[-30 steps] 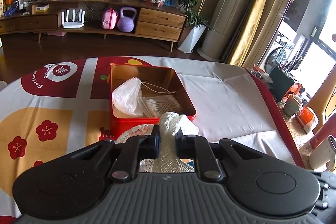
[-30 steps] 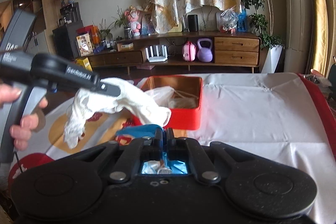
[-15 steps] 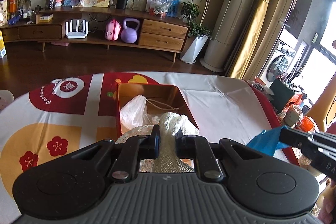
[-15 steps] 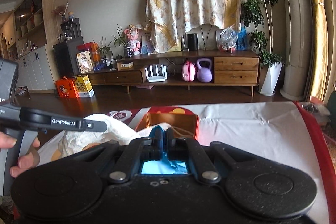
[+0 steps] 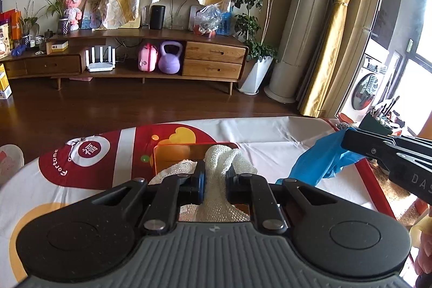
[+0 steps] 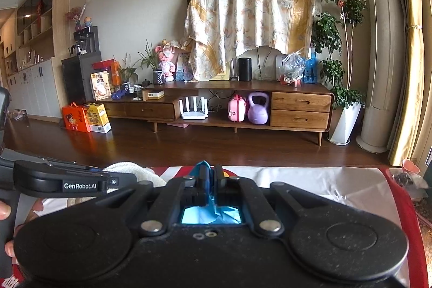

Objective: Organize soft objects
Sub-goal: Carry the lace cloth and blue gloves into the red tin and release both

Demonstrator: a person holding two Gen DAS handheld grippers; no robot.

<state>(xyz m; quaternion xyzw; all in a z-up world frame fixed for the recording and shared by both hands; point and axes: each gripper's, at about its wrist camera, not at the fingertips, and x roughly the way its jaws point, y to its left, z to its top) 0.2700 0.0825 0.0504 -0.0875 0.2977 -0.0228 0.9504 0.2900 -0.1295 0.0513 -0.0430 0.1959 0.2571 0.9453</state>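
white net cloth (image 5: 216,180) and blue bag (image 5: 321,163), clamped in left gripper (image 5: 215,176) and right gripper (image 6: 211,180), have lifted above the red tin (image 5: 172,150); sorting continues.

1. Table (image 5: 270,131) under a white cloth with a red border; the border shows at the right edge in both views.
2. Printed mat (image 5: 89,169) lying flat on the cloth's left part; red, white and yellow fields, a white roundel with a red character, the word "Fortune" along the red edge.
3. Red rectangular metal tin (image 5: 175,153) with shiny gold inside standing on the mat's red field; only its far wall and left corner visible.
4. Dark wood floor (image 5: 135,107) beyond the table.
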